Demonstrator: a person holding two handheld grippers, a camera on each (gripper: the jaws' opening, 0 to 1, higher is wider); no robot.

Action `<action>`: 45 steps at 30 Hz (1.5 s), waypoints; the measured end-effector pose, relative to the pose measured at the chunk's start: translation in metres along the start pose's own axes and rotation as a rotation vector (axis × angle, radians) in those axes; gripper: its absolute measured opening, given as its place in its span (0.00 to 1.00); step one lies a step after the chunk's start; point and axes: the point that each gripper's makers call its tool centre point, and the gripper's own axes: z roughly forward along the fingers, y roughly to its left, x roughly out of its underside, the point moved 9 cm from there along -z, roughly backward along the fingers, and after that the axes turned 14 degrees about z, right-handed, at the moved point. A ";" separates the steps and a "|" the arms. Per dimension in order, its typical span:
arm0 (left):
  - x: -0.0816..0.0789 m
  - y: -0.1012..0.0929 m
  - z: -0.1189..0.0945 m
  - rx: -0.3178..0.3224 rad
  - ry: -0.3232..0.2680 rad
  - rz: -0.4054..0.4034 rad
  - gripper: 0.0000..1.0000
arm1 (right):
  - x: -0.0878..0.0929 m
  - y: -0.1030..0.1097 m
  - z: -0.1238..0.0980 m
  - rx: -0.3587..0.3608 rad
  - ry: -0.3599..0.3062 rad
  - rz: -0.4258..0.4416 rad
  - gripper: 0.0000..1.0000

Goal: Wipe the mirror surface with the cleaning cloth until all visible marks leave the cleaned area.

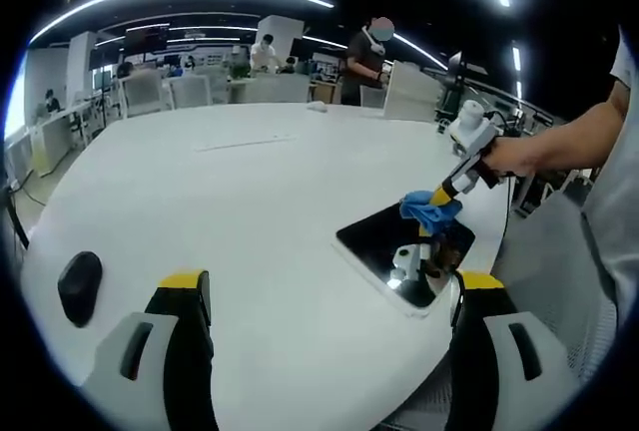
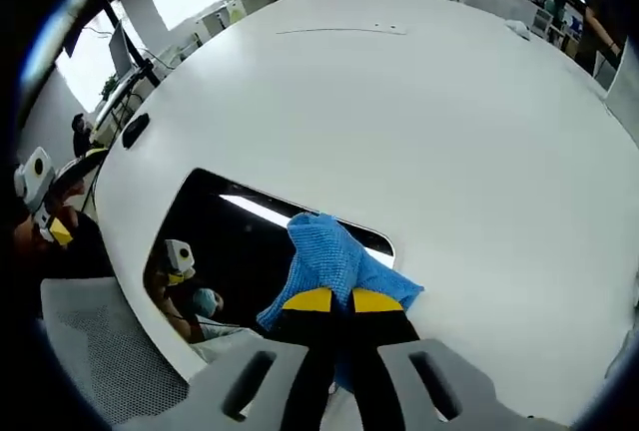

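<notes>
A dark rectangular mirror [image 1: 384, 244] [image 2: 225, 231] lies flat on the white table near its edge. A blue cleaning cloth [image 1: 430, 211] [image 2: 331, 261] rests on the mirror. My right gripper [image 2: 331, 300] [image 1: 439, 198] is shut on the cloth and presses it onto the glass; a person's hand [image 1: 514, 157] holds it from the right. In the left gripper view my left gripper [image 1: 334, 281] stands open above the table, its yellow-tipped jaws wide apart and nothing between them, a short way from the mirror.
The large white table [image 1: 230, 192] [image 2: 419, 102] stretches far back. A black oval object [image 1: 80, 284] [image 2: 135, 129] lies on it near one edge. Chairs, desks and people [image 1: 364, 57] stand beyond the far side. A grey mesh chair [image 2: 95, 346] sits below the table edge.
</notes>
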 end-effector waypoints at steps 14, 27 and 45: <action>0.000 0.004 -0.004 -0.013 -0.004 -0.008 0.99 | -0.024 -0.003 0.009 0.018 -0.004 -0.050 0.00; 0.003 0.009 -0.005 -0.016 0.000 -0.001 0.99 | -0.022 -0.007 0.002 -0.013 -0.062 -0.047 0.00; -0.004 0.005 0.000 -0.009 0.003 0.013 0.99 | -0.016 -0.054 -0.051 -0.051 -0.059 -0.126 0.00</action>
